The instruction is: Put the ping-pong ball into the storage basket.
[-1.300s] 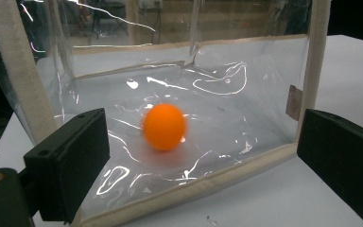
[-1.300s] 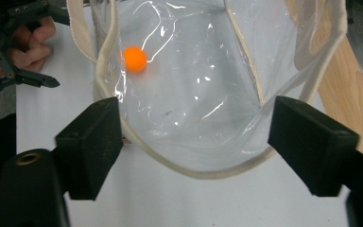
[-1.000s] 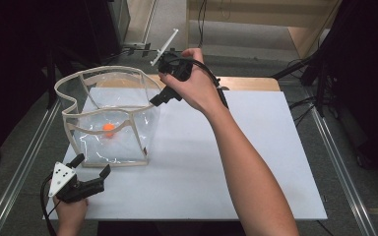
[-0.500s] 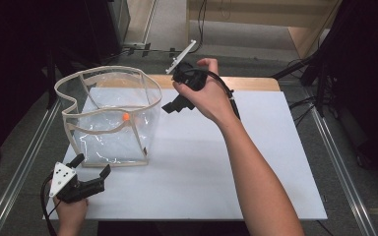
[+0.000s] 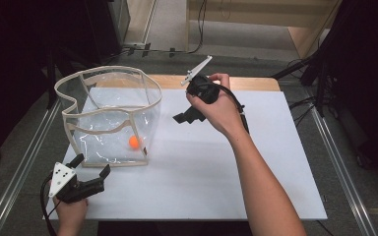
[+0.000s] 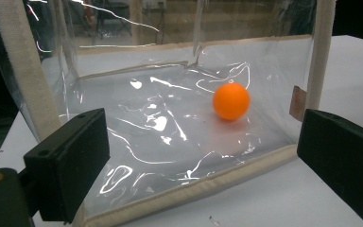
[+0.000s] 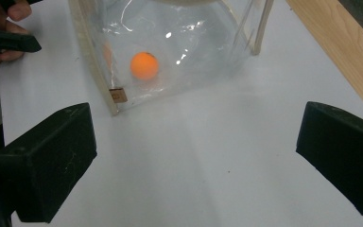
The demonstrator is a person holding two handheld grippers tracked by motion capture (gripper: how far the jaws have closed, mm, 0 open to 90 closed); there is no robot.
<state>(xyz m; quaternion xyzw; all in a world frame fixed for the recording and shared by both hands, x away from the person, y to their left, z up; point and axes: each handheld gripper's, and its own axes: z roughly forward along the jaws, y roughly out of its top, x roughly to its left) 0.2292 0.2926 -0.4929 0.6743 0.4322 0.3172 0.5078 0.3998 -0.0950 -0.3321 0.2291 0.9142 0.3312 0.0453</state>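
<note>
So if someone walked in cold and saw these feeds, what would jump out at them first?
Probably the small orange ball, lying on the floor of the clear plastic bag with cream fabric edging, which stands open at the white table's left. Next, the two black grippers: the left gripper open just before the bag's near edge, the right gripper open, raised beside the bag's right.

ball (image 6: 231, 100): orange
bag (image 5: 109, 116): clear, cream trim
worktop (image 5: 211, 167): white, wooden far edge
fingers (image 7: 47, 161): black
bag tag (image 7: 117, 96): brown

An orange ball (image 6: 231, 100) is seen inside a clear bag (image 6: 170, 142) on the counter (image 6: 350, 52), framed by wide-spread hand-held gripper (image 6: 203, 161) jaws.
</note>
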